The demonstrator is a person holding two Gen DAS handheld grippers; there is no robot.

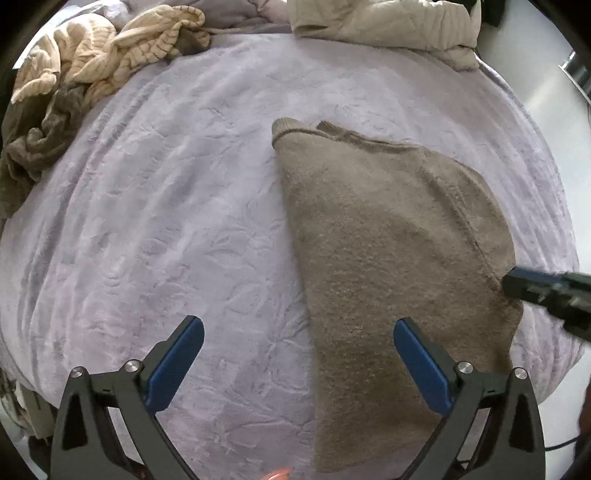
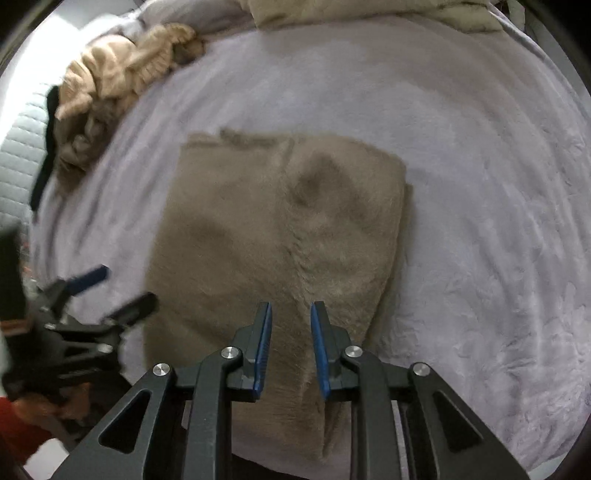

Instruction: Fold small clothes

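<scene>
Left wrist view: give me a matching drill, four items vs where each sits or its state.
Items:
1. brown fleece garment
2. cream striped clothes pile
3. left gripper
4. beige quilted bedding

Places or states:
A. top left, crumpled
B. wide open, holding nothing
C. top right, bunched at the blanket's far edge
D. folded, flat on the lilac blanket

Pairs: 1-D, 2-A, 3-B, 4-C
</scene>
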